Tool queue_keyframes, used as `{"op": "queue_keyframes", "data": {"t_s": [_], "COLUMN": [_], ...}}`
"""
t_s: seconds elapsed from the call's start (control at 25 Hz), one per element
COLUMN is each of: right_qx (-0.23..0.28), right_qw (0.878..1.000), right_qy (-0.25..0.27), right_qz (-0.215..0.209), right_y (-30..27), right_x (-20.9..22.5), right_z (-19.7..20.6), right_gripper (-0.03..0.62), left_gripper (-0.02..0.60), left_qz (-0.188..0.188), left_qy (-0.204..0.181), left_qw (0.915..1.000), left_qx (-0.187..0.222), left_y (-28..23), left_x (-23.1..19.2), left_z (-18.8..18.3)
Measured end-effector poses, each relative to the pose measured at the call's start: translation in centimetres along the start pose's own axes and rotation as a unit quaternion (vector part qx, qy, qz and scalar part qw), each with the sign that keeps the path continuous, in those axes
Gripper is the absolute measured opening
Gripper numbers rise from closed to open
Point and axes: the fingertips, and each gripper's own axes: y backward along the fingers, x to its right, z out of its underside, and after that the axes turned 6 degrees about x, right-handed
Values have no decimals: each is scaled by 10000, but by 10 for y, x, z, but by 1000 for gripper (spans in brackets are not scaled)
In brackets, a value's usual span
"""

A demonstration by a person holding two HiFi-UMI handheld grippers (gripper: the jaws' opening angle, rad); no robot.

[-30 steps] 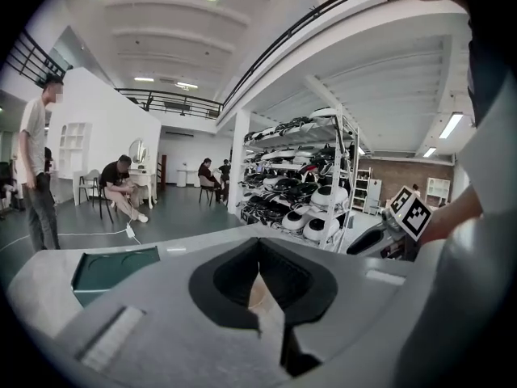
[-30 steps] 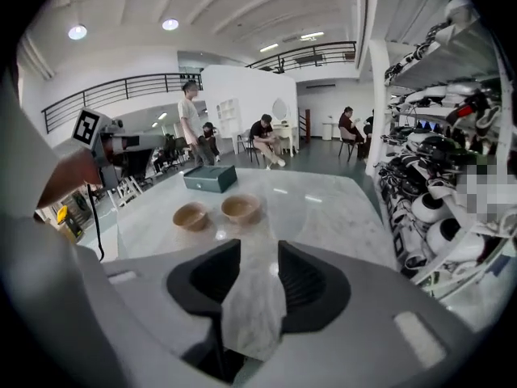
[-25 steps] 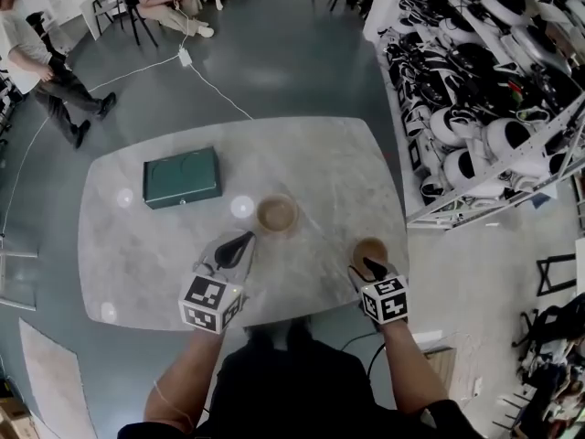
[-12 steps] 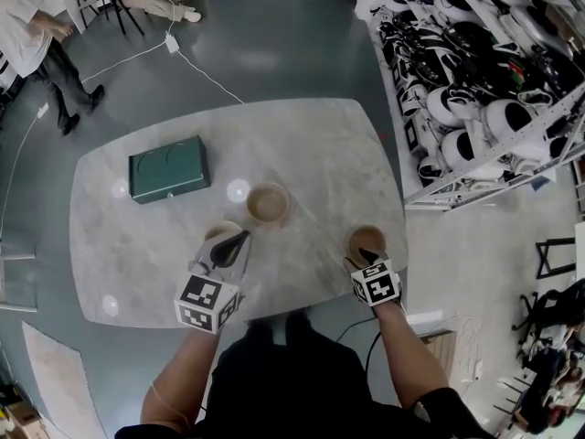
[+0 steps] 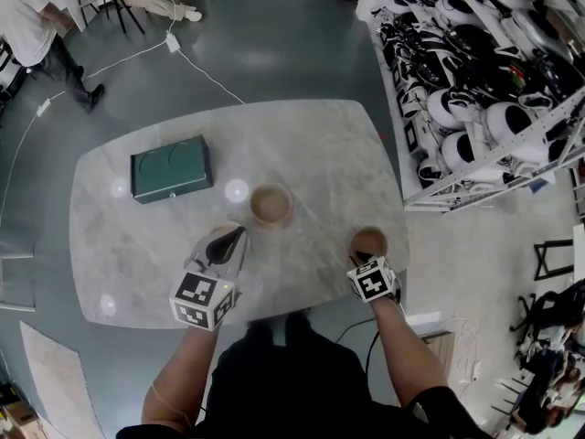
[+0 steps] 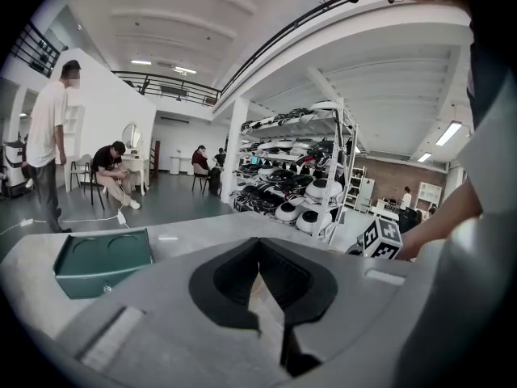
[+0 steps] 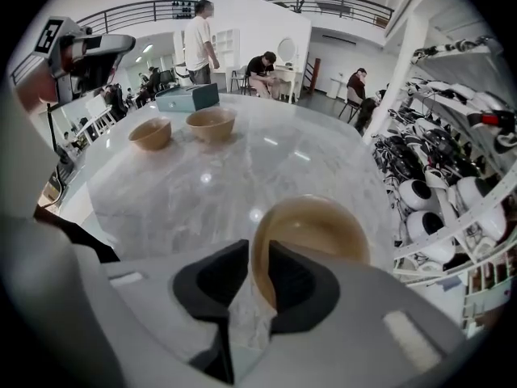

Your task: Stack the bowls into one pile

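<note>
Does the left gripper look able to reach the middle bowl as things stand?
Probably yes: only bare tabletop shows between the left gripper and the middle bowl, though its jaws are shut.

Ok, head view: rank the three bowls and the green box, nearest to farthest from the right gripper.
1. Right bowl: its rim is between the right gripper's jaws, which have just been closing.
2. Middle bowl: table centre.
3. Left bowl: by the left gripper.
4. Green box: far left.
</note>
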Motion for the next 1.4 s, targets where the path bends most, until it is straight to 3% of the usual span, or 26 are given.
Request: {"op": "queue_keyframes", "data": {"t_s": [0.16,0.48,0.8,1.16,1.4], "right_qx": [6,148,620,1058,1248], "right_qw": [9996,9987,9947,9833,9691], "right_qy": [255,238,589,1383,2117], "right_qz": [141,421,566,527,200], "right_y": [1,21,56,73,61], "right_x": [2,-6,-49,-92,-119], "right_z": [-5,-23,-80,-139,-182], "right_gripper": [31,18,18,18,18], "left_gripper": [10,10,9,9,9], "left_qz": [-5,-10,22,-98,-402], "left_qy": [22,63,69,54,96], "left_qw": [10000,9998,9993,9989,9981], "left_qx": [35,194,373,453,453], "left_y": [6,34,72,102,112], "left_x": [-4,-16,-38,-58,-77], "left_z": [-1,-2,-8,-9,-10]}}
